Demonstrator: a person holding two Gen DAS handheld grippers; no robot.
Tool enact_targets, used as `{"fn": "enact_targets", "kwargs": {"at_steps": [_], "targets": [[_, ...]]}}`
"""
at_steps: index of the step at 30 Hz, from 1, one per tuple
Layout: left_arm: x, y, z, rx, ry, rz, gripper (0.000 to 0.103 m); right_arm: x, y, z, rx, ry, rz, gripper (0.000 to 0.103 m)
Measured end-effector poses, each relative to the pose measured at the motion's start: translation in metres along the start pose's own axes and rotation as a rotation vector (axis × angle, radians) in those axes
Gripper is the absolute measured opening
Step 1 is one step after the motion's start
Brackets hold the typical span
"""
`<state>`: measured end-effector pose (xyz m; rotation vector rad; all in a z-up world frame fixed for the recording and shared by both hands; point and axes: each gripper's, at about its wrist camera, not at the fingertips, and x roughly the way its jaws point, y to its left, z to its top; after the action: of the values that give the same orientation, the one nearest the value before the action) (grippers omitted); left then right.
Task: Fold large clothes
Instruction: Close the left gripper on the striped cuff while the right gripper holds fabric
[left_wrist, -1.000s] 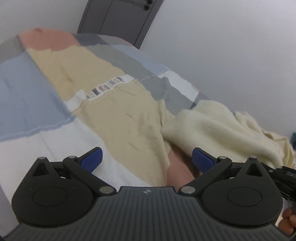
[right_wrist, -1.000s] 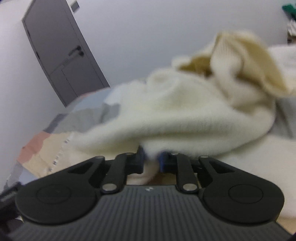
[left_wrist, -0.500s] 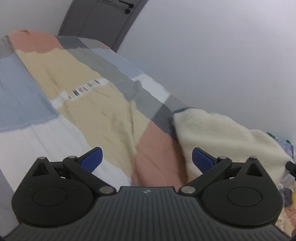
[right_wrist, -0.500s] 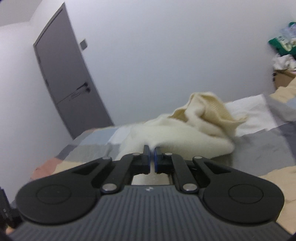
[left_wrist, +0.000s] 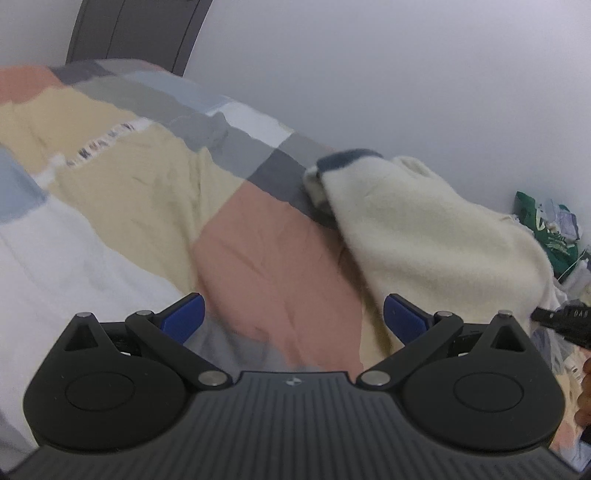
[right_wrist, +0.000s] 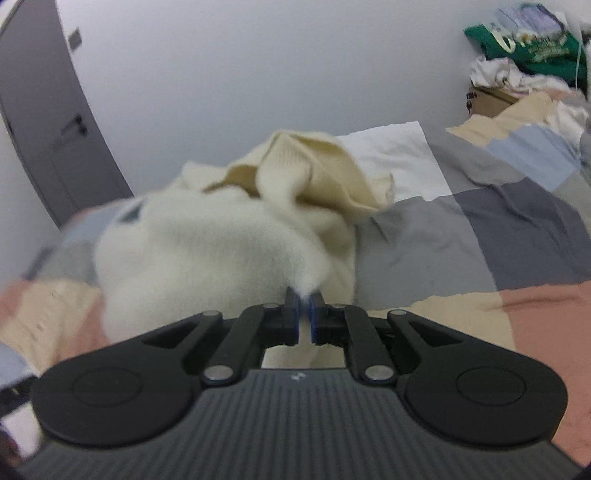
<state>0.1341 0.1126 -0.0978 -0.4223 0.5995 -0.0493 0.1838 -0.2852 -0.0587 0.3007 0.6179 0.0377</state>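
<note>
**Cream sweater gripped by one tool on the patchwork bed**

On the bed, a patchwork cover (left_wrist: 258, 258) with blocks of pink, beige, grey, white and pale blue lies over the whole surface. A fluffy cream sweater (right_wrist: 207, 251) rests on it in a loose heap, close to the pale wall (right_wrist: 258, 74). In the right wrist view, one part of the sweater is folded up and shows a ribbed inner side.

The right gripper (right_wrist: 303, 314) has its blue pads pressed almost together, and a thin edge of the cream sweater is pinched between them. The fabric stretches from the pads toward the heap.

The left gripper (left_wrist: 293, 314) has its jaws spread wide, and nothing is between them. Under it is the pink and grey part of the cover. In this view the sweater (left_wrist: 436, 243) lies to the right of the tool, and a dark blue trim shows at its far end.

A grey door (right_wrist: 48, 122) stands at the far left. At the head of the bed a pile of clothes (right_wrist: 524, 48), with a green piece on top, lies against the wall.
</note>
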Motion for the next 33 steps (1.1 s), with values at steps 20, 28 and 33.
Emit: {"fn": "enact_targets", "kwargs": {"at_steps": [20,28,33], "targets": [[0.012,-0.004,-0.021,0.038,0.012,0.102,0.103,0.017,-0.001,-0.066,0.263,0.246,0.185,0.084],[-0.009,-0.024,-0.028,0.054,0.001,0.032,0.103,0.002,0.016,-0.054,0.166,0.184,0.278,0.016],[-0.002,-0.025,-0.018,-0.037,-0.006,-0.069,0.103,-0.040,0.000,-0.032,0.218,0.047,0.331,0.014]]}}
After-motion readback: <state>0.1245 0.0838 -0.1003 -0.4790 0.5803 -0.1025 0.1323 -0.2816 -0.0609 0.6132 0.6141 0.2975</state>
